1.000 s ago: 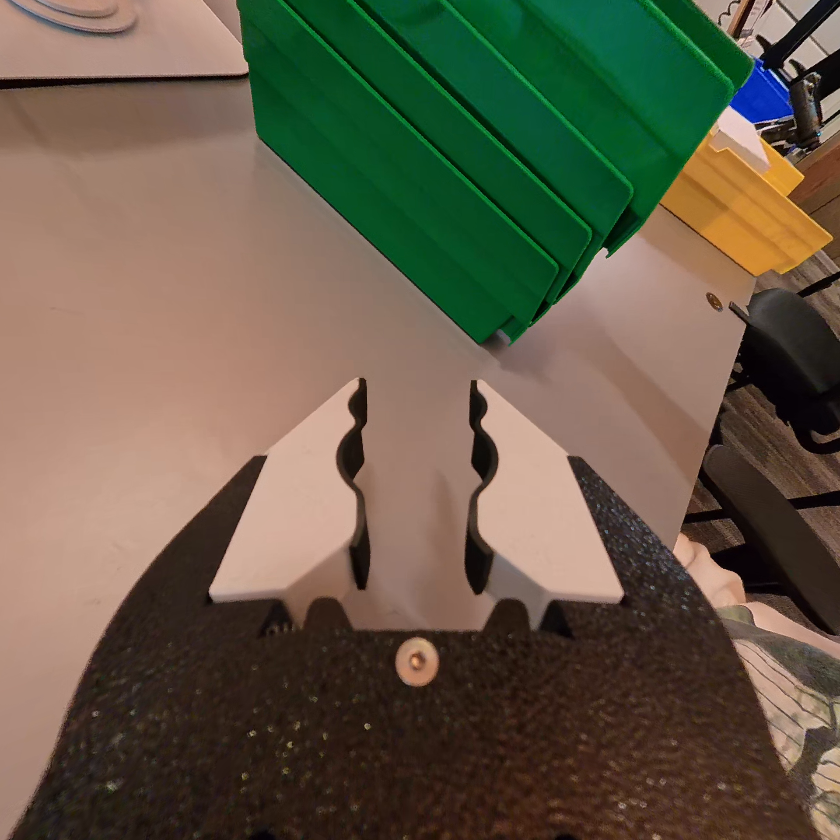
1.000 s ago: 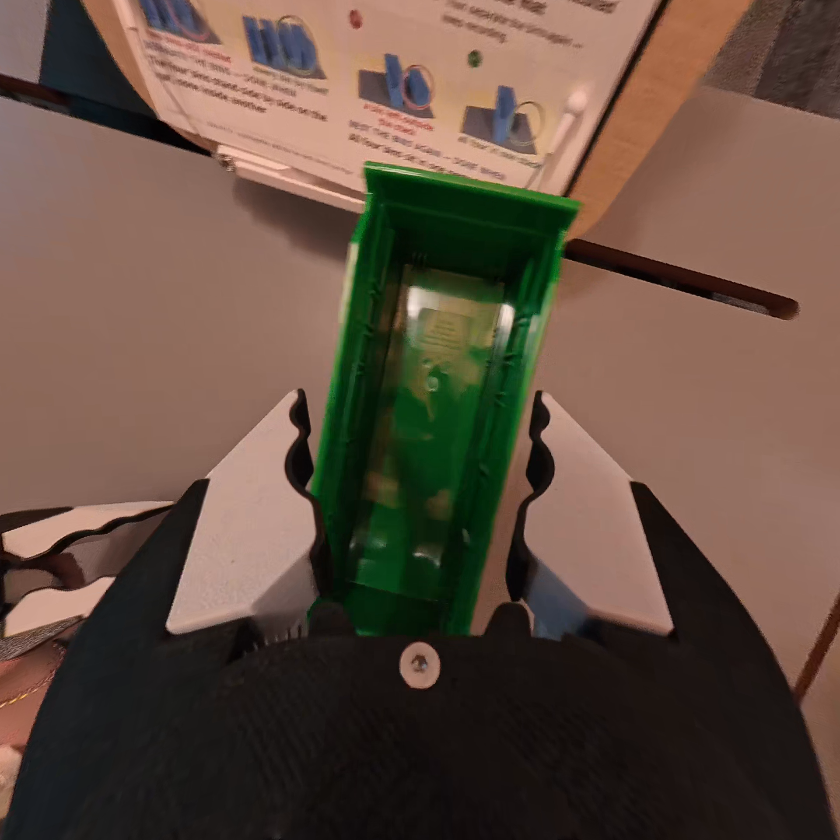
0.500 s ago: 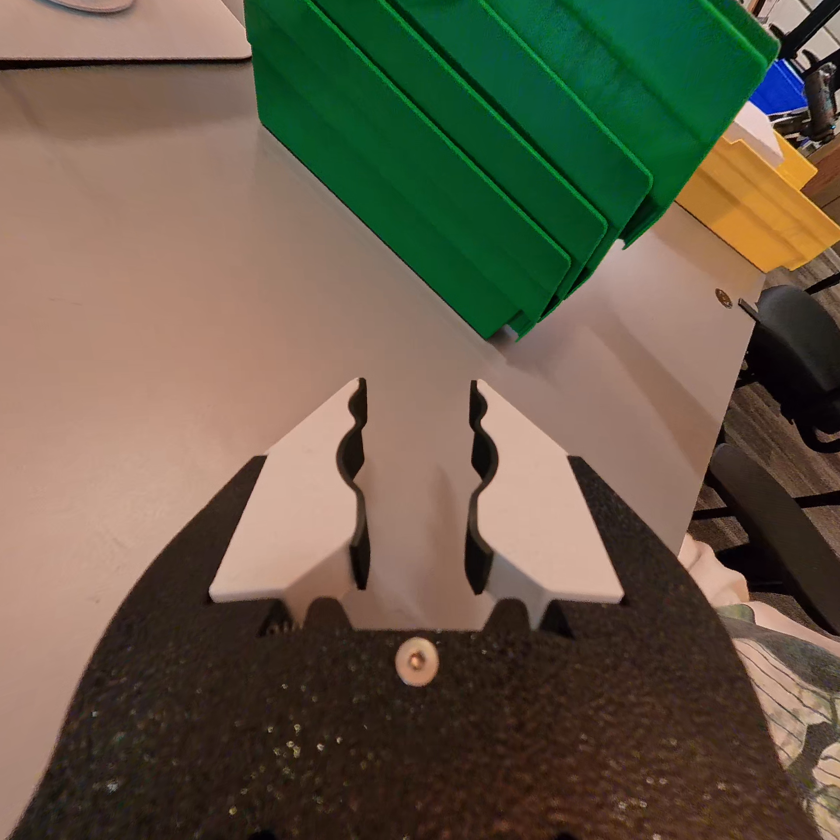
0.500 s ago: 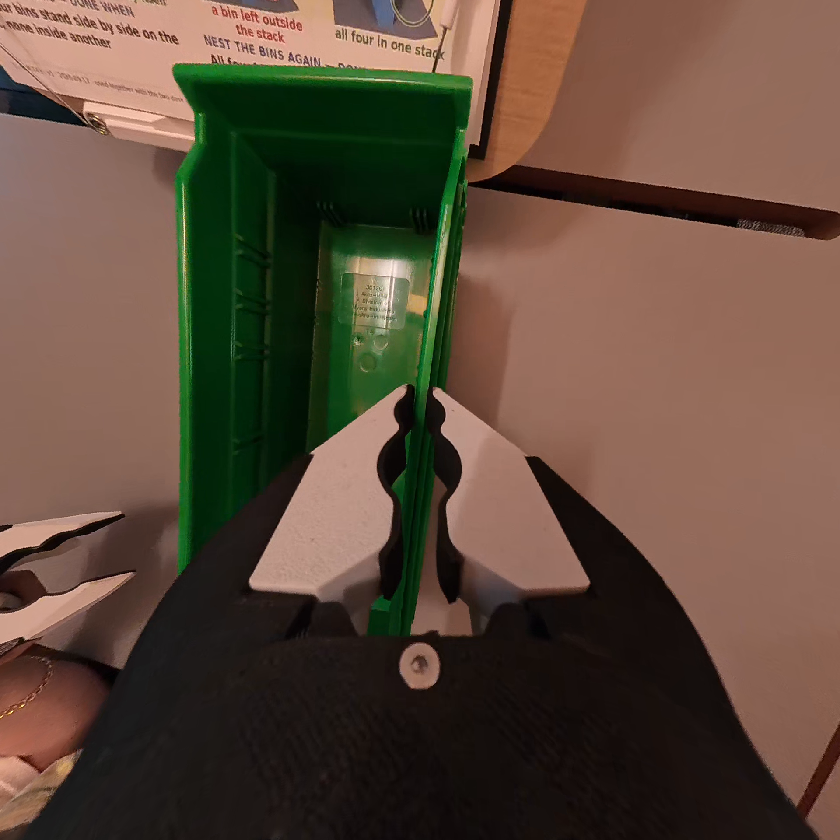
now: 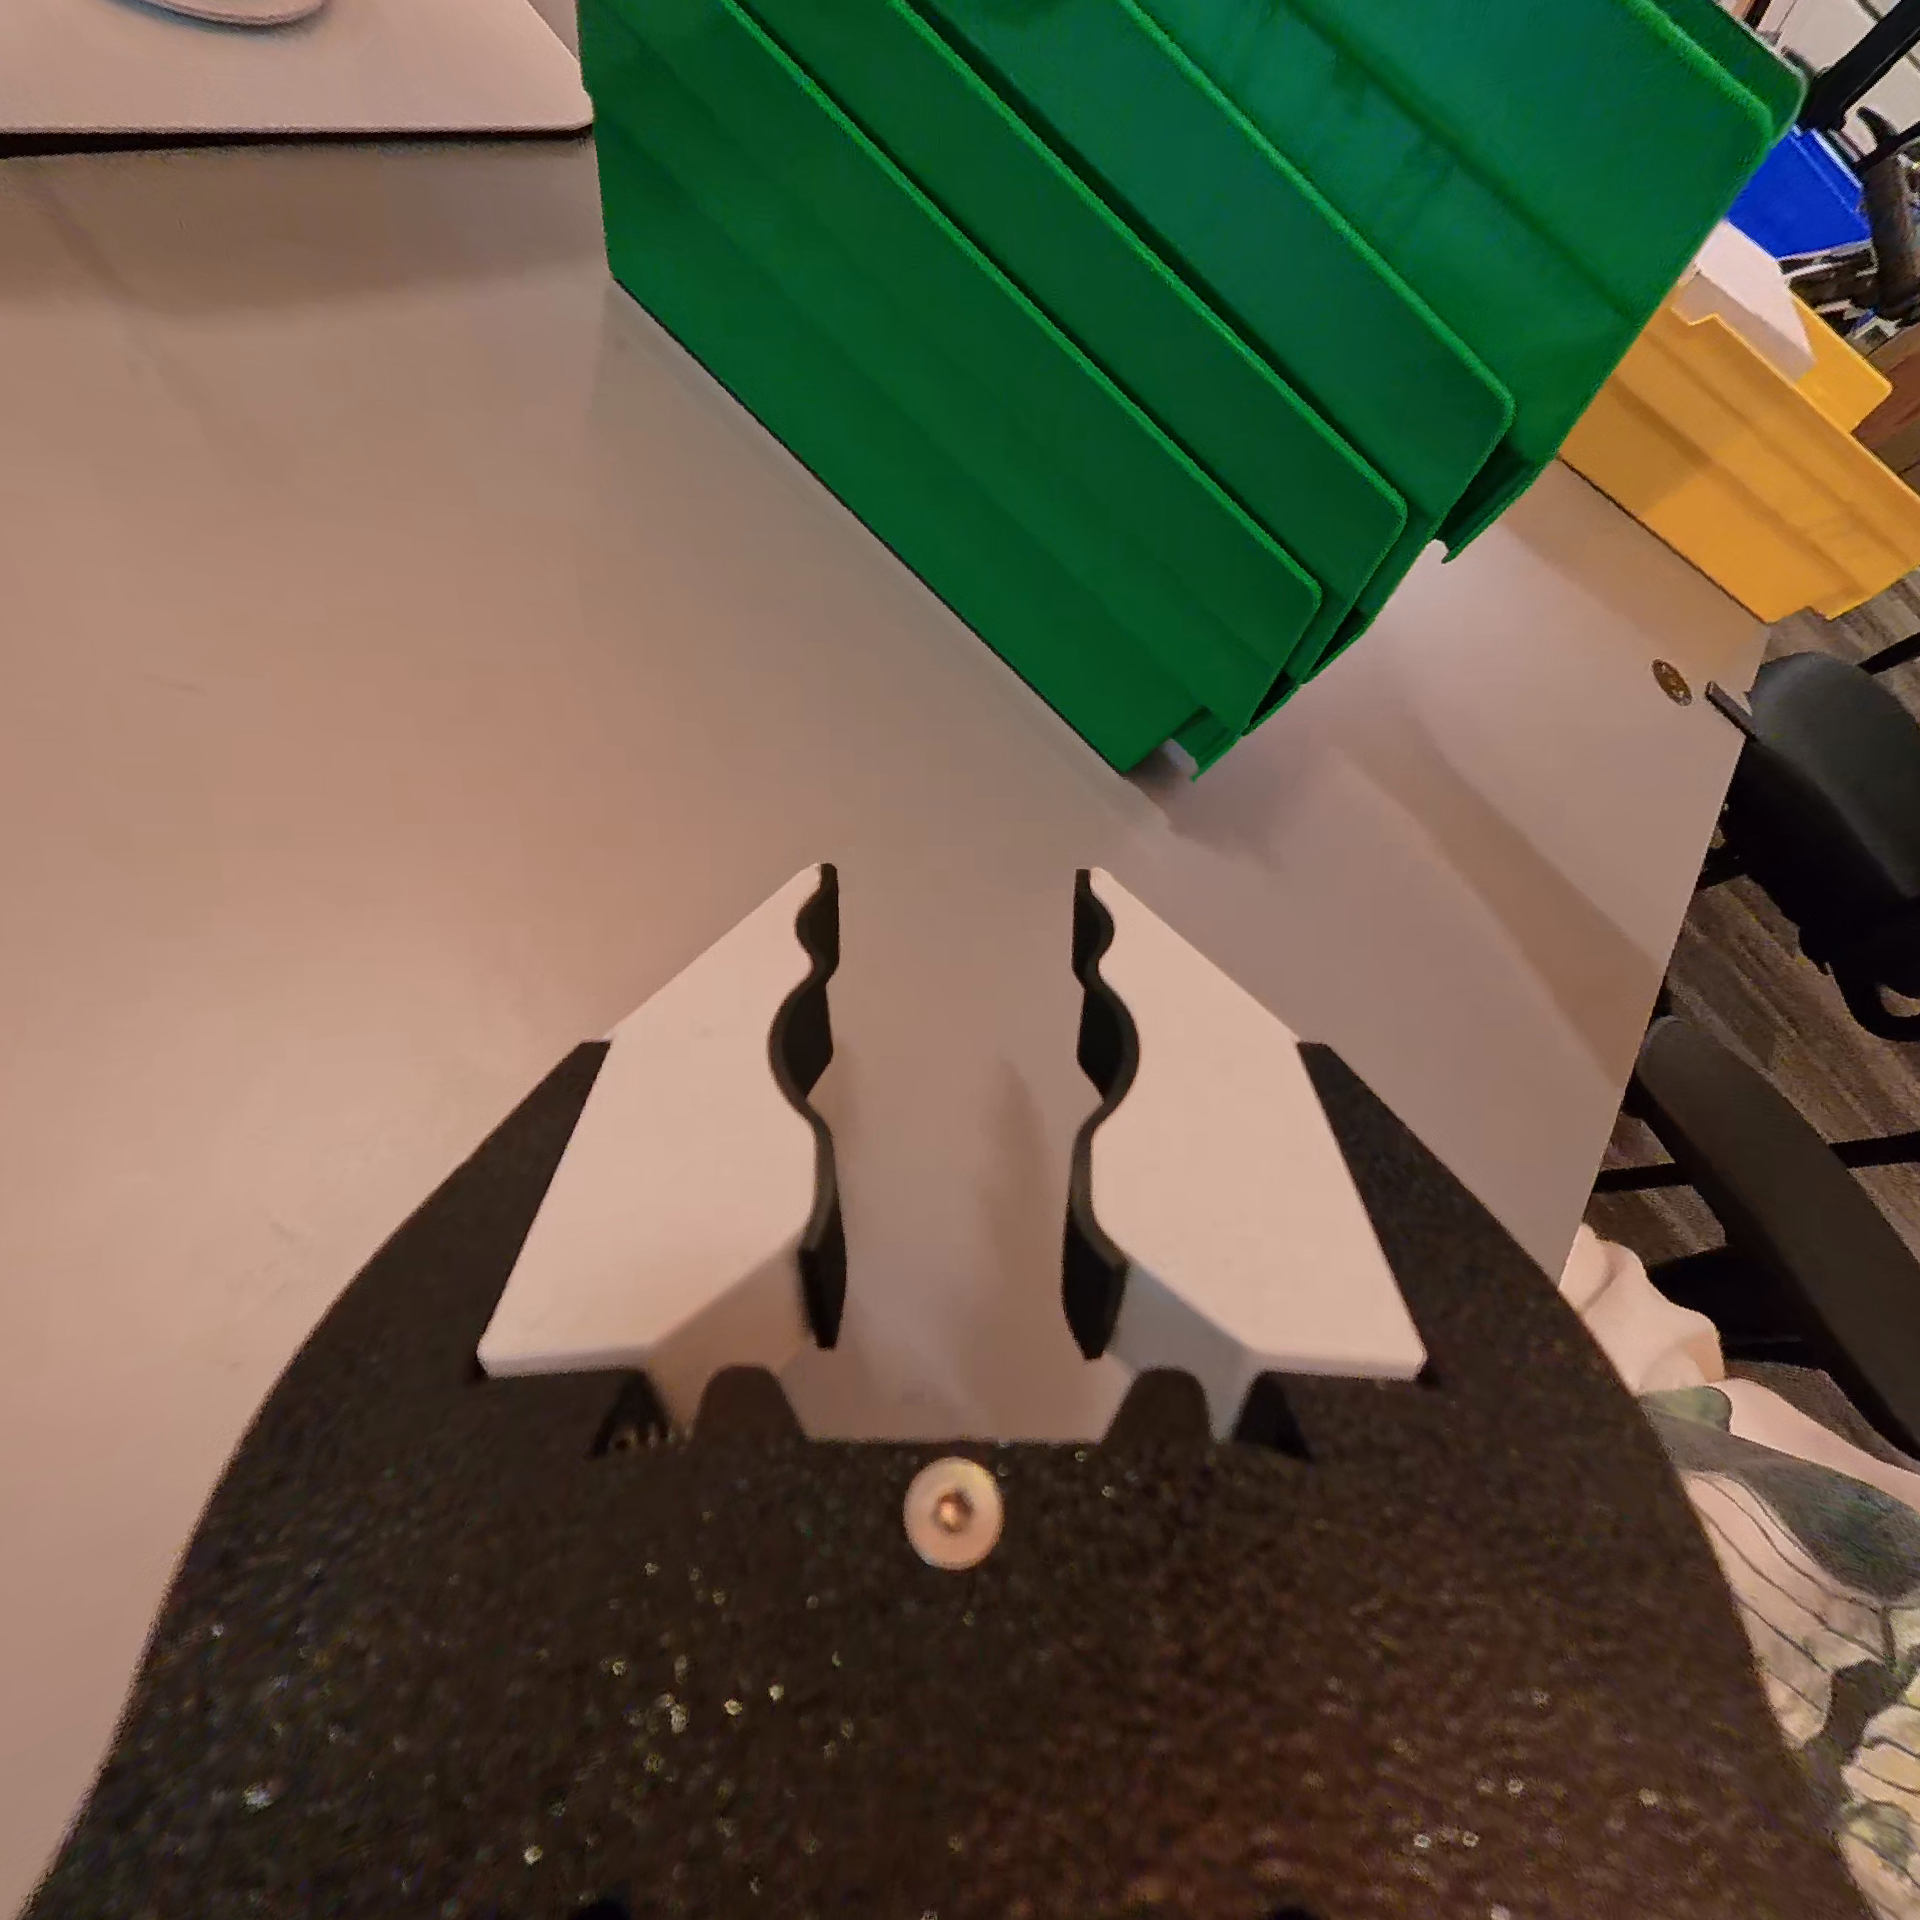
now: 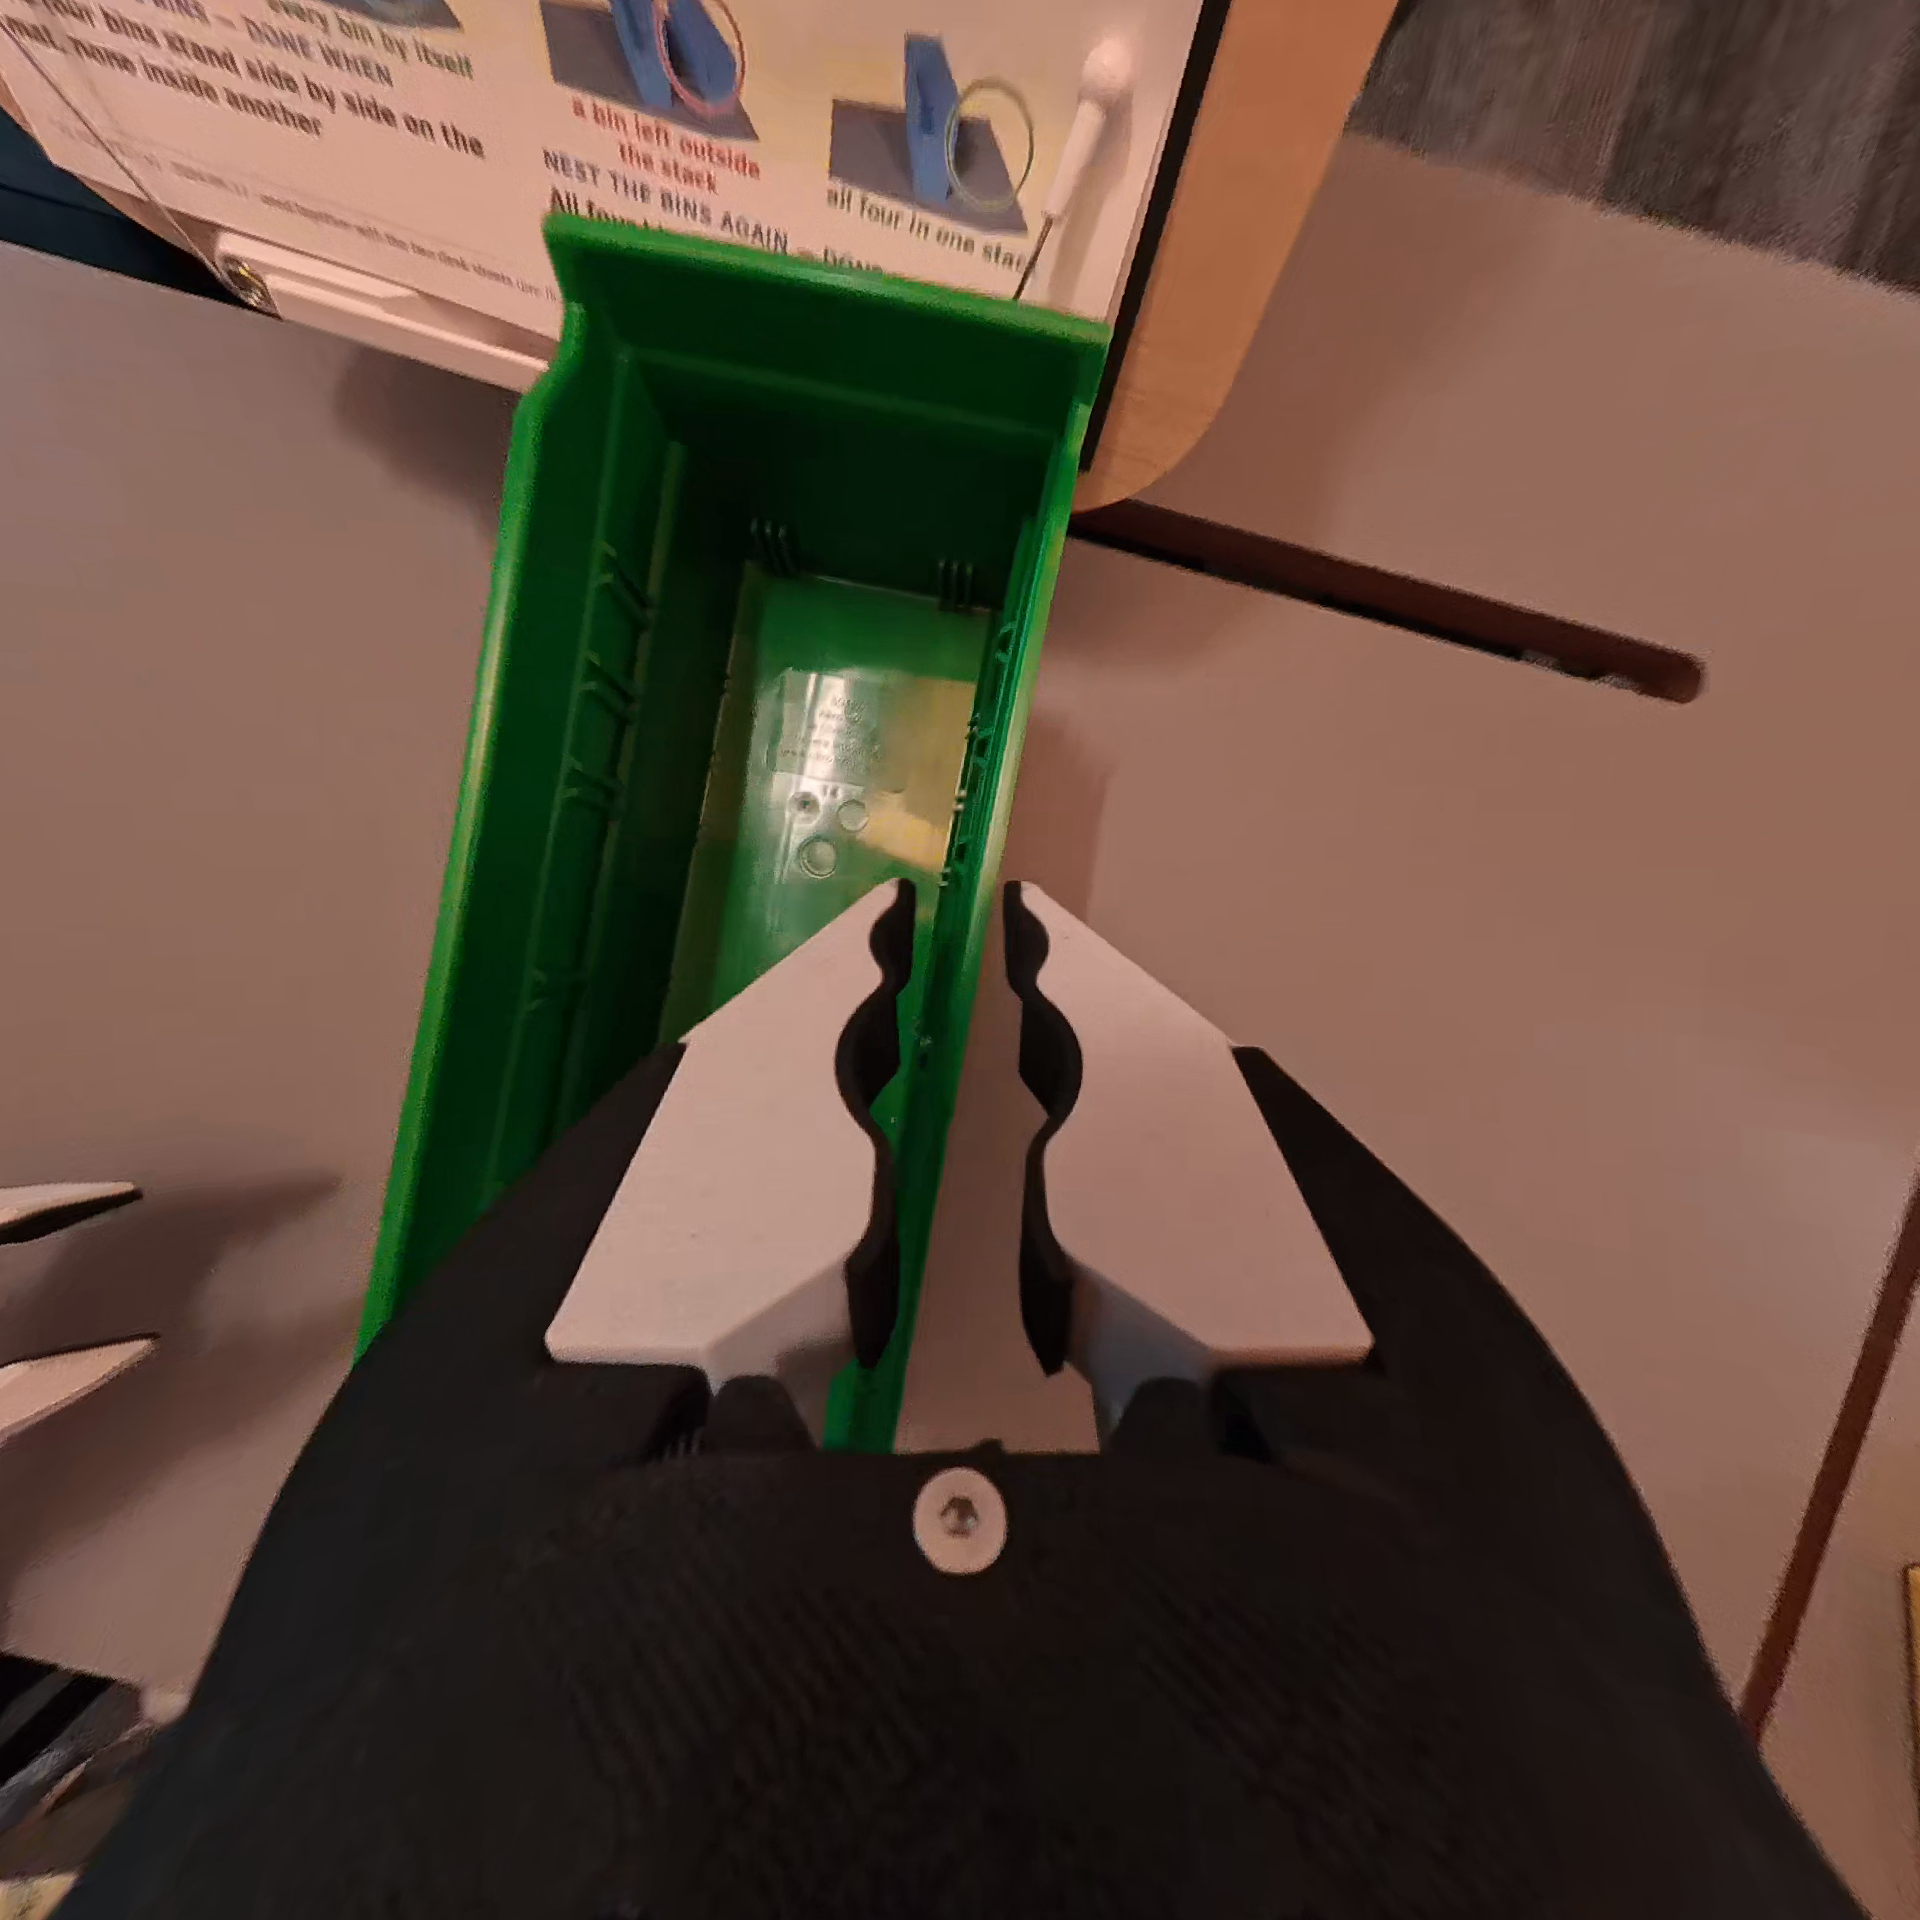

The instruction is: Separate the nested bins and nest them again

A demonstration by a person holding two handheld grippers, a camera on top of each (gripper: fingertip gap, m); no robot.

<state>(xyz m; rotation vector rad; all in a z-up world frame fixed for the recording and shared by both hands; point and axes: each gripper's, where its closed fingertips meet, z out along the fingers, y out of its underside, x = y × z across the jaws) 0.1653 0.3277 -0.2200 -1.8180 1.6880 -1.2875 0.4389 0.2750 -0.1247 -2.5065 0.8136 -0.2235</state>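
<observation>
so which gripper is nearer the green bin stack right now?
Right. The right gripper straddles the side wall of the green bin stack, jaws parted slightly around it. The left gripper is open over bare table, short of the stack.

Left wrist view: low over the grey table (image 5: 364, 644), looking forward along its own fingers at the side of the nested green bins (image 5: 1039, 416), near but not touching; table edge and chairs (image 5: 1829, 810) to the right. Right wrist view: steeply down, close, into the top bin's open mouth (image 6: 790, 727), instruction sheet (image 6: 727, 125) beyond. Shared: bins, table; the left gripper (image 6: 62, 1288) shows at the right view's left edge.
</observation>
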